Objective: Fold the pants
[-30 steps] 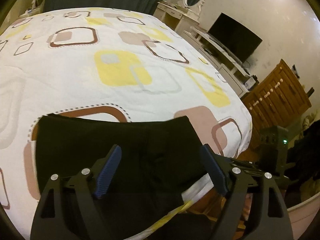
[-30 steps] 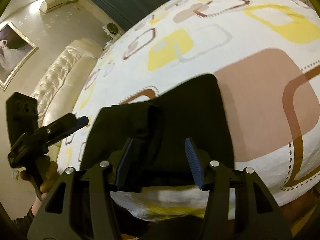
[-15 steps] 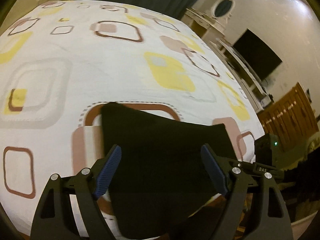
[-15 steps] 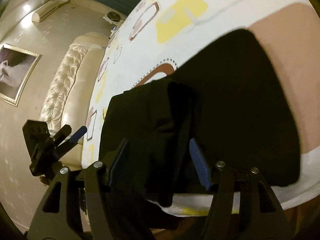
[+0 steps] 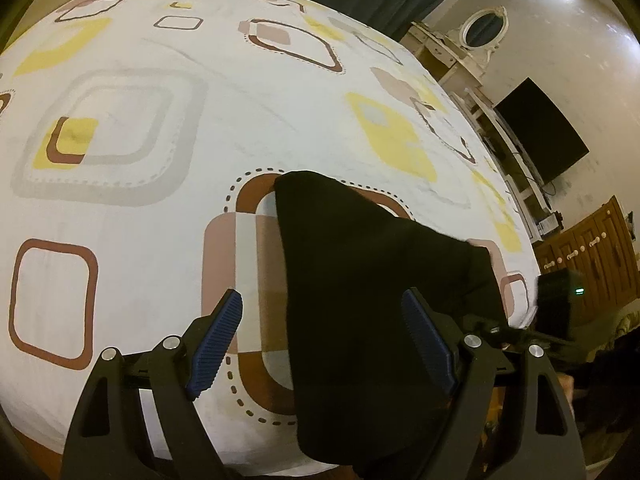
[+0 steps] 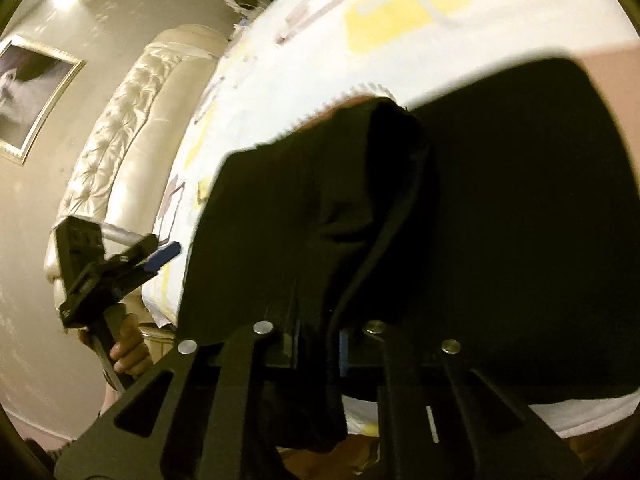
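Pants, black and partly folded, are lying at the near edge of the bed, draped over its side toward the viewer; the patterned sheet, with its yellow, brown and grey rounded squares, is spreading out beyond them; the left gripper is hovering above the pants with its jaws standing wide, its blue pads clear of the cloth on either side and gripping nothing; one pad is sitting over bare sheet, the other over the black fabric; the right gripper is closing on a raised ridge of the pants, its jaws drawn nearly together with a bunched fold of black cloth running between them and hanging down past the bed's edge; its pads are hidden by the fabric; in the right wrist view the left gripper is showing off to the side, held up by the person's left hand on its handle, in front of a cream tufted headboard; a framed picture is hanging on the wall there; in the left wrist view a dark television is standing by the far wall beside a wooden cabinet.
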A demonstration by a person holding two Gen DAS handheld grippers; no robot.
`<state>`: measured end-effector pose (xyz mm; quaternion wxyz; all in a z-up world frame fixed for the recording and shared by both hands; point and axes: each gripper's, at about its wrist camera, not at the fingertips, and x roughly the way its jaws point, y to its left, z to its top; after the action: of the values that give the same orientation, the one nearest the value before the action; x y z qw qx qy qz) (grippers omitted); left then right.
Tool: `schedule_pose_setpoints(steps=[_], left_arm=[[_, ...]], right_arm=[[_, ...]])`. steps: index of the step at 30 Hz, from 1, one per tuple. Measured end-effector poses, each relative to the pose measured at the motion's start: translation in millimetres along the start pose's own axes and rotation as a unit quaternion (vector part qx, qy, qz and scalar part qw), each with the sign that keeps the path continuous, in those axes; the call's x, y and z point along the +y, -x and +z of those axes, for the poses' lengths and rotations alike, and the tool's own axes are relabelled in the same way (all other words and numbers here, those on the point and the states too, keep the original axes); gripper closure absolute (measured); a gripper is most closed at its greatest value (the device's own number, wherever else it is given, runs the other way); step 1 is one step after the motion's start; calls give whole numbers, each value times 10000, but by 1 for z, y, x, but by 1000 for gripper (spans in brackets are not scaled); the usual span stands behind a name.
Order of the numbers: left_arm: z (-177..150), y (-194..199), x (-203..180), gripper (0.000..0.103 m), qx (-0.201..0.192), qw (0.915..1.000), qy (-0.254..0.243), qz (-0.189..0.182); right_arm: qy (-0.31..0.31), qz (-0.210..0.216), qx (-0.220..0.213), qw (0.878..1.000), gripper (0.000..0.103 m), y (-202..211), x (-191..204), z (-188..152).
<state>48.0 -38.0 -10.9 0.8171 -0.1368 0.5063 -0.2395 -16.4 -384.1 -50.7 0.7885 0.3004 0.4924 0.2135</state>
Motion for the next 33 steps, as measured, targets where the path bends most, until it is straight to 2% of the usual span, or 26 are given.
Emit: schedule_pose_setpoints(steps=[7, 12, 20, 33], left_arm=[[-2, 5, -4, 22, -45, 10000, -73, 10], [-5, 0, -9, 22, -19, 9999, -138, 35], [-14, -17, -17, 22, 155, 9997, -163, 35], [-18, -31, -30, 22, 231, 9994, -233, 98]], right_arm=[[381, -49, -595, 9975, 92, 60, 20, 20], [306, -396, -701, 9963, 92, 82, -6, 25], [-166, -564, -678, 9960, 92, 71, -58, 14], [-298, -586, -617, 9959, 92, 62, -79, 15]])
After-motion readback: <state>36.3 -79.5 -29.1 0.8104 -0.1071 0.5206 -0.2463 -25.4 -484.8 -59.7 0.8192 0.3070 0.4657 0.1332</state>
